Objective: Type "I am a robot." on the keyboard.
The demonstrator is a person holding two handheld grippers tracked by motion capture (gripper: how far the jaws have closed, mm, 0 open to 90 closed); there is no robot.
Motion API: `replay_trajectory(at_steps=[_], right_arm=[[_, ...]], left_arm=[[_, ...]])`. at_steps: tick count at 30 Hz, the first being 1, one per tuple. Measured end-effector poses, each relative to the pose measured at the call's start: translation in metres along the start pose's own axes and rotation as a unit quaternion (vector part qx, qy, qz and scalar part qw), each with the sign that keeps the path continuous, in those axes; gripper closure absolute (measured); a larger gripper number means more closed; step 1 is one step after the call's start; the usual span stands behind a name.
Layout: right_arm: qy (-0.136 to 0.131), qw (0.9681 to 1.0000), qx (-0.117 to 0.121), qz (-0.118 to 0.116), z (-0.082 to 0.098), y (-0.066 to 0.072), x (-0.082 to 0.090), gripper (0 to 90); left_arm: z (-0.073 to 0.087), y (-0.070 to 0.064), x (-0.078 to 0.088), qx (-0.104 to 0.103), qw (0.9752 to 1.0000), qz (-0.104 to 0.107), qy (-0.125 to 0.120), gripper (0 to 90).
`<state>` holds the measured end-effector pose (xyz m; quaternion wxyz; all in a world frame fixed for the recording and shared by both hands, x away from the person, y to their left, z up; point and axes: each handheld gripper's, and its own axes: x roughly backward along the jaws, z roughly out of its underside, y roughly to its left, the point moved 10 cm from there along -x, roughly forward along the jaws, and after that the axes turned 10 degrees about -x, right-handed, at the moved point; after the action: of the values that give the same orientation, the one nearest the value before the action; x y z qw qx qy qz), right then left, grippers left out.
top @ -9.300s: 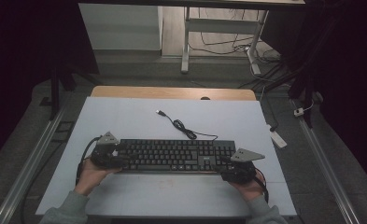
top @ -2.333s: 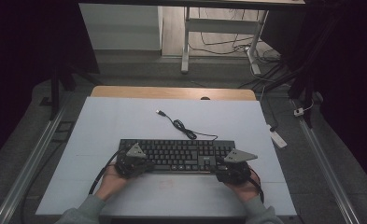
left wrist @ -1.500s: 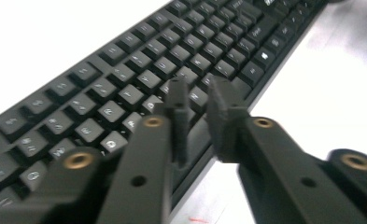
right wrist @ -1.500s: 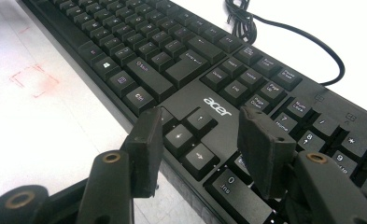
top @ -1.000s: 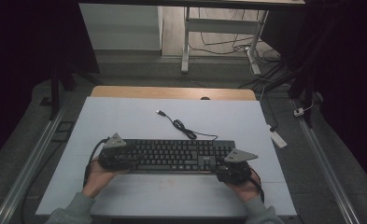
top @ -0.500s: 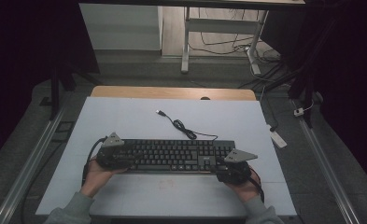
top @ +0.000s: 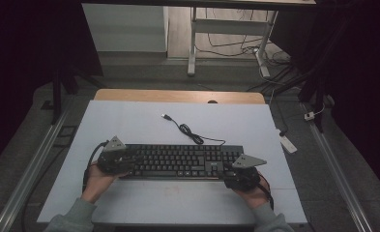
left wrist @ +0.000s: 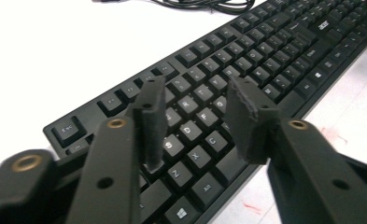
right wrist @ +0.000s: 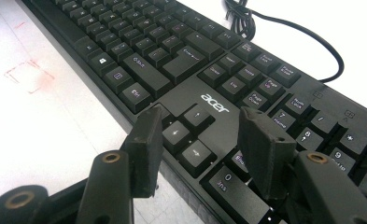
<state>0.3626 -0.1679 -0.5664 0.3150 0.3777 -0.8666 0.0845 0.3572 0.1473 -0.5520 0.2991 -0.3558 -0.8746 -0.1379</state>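
Both grippers sit low at the ends of the keyboard (top: 180,161), which lies across the near half of the white table (top: 129,116). Our left gripper (left wrist: 197,126) hovers over the keyboard's left end, forearm angling in from the near left; its jaws have just been closing yet stand spread above the letter keys, pinching nothing. Our right gripper (right wrist: 200,149) hangs over the arrow keys at the right end, wrist bent inward, jaws apart and empty. Beyond the keyboard, its cable (top: 187,131) coils toward the far side.
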Motion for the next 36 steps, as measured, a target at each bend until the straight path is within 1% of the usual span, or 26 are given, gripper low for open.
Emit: replay_trajectory(at_steps=[7, 11, 15, 19, 25, 36], right_arm=[[0.000, 1.0000, 0.001, -0.001, 0.000, 0.000, -0.001, 50.4], [0.000, 1.0000, 0.000, -0.001, 0.000, 0.000, -0.001, 50.4], [0.000, 1.0000, 0.000, -0.001, 0.000, 0.000, -0.001, 50.4], [0.000, 1.0000, 0.001, 0.000, 0.000, 0.000, -0.001, 50.4], [0.000, 1.0000, 0.000, 0.000, 0.000, -0.001, -0.001, 50.4], [-0.001, 1.0000, -0.001, -0.002, 0.000, 0.000, -0.001, 50.2]], left_arm=[[0.007, 0.010, -0.001, 0.007, 0.9998, -0.017, 0.011, 72.2], [0.013, 0.015, -0.004, 0.008, 0.9994, -0.025, 0.025, 80.8], [0.019, 0.018, -0.007, 0.012, 0.9989, -0.026, 0.038, 88.3], [0.025, 0.019, -0.011, 0.011, 0.9981, -0.027, 0.055, 88.7], [0.029, 0.018, -0.016, 0.005, 0.9973, -0.021, 0.070, 88.7], [0.033, 0.016, -0.022, 0.002, 0.9965, -0.020, 0.081, 88.6]])
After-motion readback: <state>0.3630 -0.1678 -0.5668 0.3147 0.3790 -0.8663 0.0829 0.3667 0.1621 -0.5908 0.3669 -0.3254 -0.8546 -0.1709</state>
